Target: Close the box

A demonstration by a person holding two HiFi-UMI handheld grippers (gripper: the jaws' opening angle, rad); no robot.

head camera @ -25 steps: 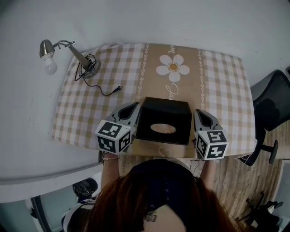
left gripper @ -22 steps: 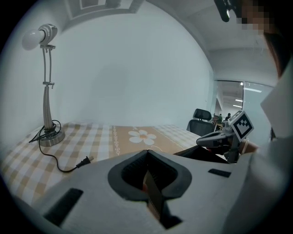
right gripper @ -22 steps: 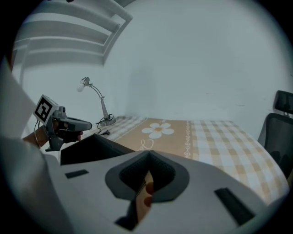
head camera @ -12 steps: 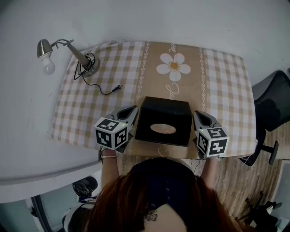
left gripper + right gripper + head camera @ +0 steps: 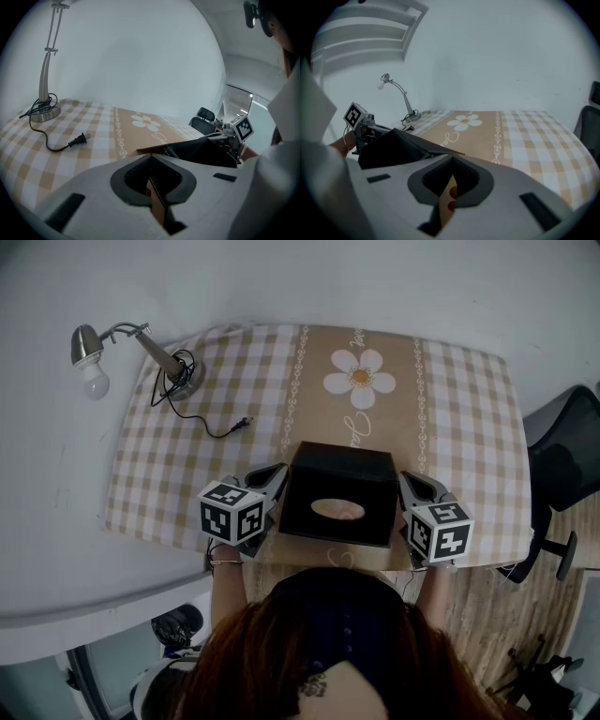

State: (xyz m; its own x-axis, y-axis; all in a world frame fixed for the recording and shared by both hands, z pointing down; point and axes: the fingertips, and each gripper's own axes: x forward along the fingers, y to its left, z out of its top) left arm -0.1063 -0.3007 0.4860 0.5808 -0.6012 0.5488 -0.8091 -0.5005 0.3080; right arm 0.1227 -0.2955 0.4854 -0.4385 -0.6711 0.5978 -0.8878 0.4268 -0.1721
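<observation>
Black with an oval opening on top, the box (image 5: pixel 337 488) sits on the checked tablecloth (image 5: pixel 187 474) near the table's front edge, directly between the two grippers; a desk lamp (image 5: pixel 141 343) and its loose plug (image 5: pixel 244 423) lie well apart at the far left. At the box's left side, the left gripper (image 5: pixel 275 472) has its jaws clamped on the thin brown left flap (image 5: pixel 157 204), which stands edge-on between them. At the box's right side, the right gripper (image 5: pixel 410 480) pinches the red-dotted right flap (image 5: pixel 446 199) the same way.
</observation>
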